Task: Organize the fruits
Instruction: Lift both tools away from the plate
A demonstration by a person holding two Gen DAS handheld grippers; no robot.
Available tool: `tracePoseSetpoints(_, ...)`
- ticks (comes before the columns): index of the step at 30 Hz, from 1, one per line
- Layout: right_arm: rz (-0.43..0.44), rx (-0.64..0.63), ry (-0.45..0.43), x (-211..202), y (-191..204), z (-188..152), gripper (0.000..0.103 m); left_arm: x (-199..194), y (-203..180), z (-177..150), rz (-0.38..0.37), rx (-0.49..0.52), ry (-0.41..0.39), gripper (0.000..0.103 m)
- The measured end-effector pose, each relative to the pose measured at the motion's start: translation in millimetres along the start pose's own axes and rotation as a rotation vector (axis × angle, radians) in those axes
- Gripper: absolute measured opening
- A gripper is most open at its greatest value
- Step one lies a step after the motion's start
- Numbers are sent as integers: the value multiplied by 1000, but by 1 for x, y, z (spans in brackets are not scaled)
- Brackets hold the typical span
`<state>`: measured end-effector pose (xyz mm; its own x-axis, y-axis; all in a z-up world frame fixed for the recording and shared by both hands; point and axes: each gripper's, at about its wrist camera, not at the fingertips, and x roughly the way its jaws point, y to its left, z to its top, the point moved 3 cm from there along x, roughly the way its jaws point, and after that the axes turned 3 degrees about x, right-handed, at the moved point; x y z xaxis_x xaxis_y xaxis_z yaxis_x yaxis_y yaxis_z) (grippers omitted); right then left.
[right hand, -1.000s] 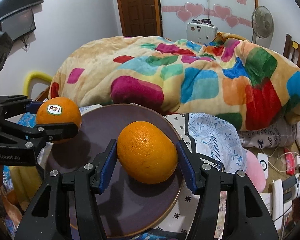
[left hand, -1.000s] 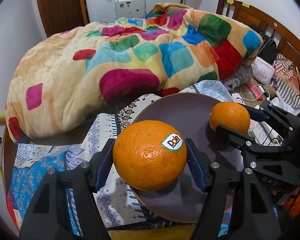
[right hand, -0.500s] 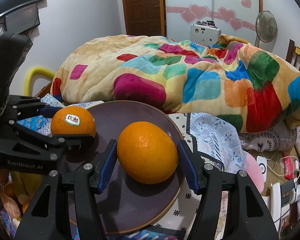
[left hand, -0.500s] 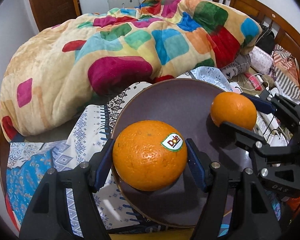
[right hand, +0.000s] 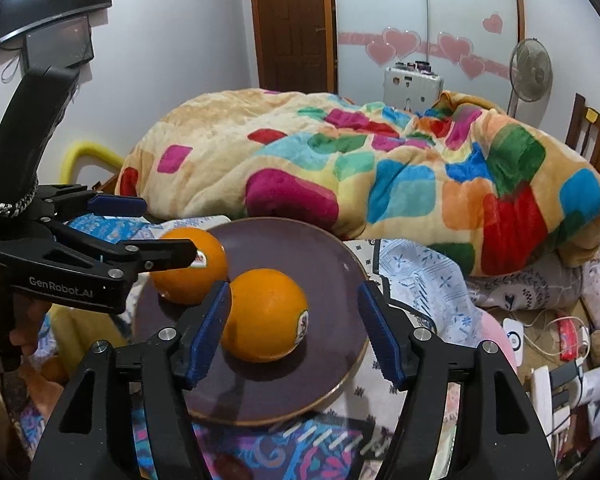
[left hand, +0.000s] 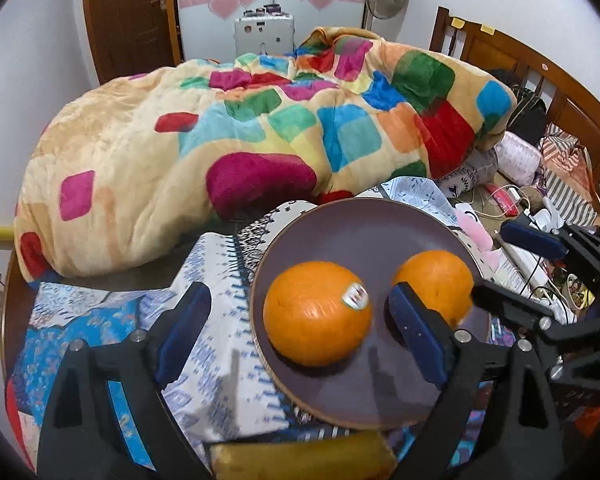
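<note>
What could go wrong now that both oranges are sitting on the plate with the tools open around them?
1. Both tools are open, so the round oranges lie free on the shallow plate and could roll off.
2. The left tool has a pad close beside the other orange; pulling back carelessly might nudge it.
3. The plate rests on rumpled cloth, so it may tip.

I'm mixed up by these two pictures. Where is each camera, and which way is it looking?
Left wrist: on the left gripper, looking past its open fingers at the plate, bed behind.
Right wrist: on the right gripper, open, facing that plate; a hand shows.
Shared: both oranges, each other's gripper, the blanket.
</note>
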<state>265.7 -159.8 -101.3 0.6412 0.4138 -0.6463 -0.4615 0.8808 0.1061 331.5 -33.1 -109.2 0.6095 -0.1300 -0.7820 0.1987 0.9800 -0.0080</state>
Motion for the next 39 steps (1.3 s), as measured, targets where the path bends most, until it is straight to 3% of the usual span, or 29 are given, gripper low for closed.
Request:
tracePoseSetpoints(12,-3,-14,-72,-57,22,-17,64,-85,-1,-53,56,13,-94,94)
tracePoseSetpoints(22,6,-28,-98,-90,51,-52,70,-125,3,-114,107,15,-83,94)
tracePoseSetpoints(30,65,30,-32,-83,62,-94,71,-132,19,-158,156,-7,-74,94)
tracePoseSetpoints(39,73,-13,86,-56,70,-128,71,-99,78,-186,203,-117,-4,94)
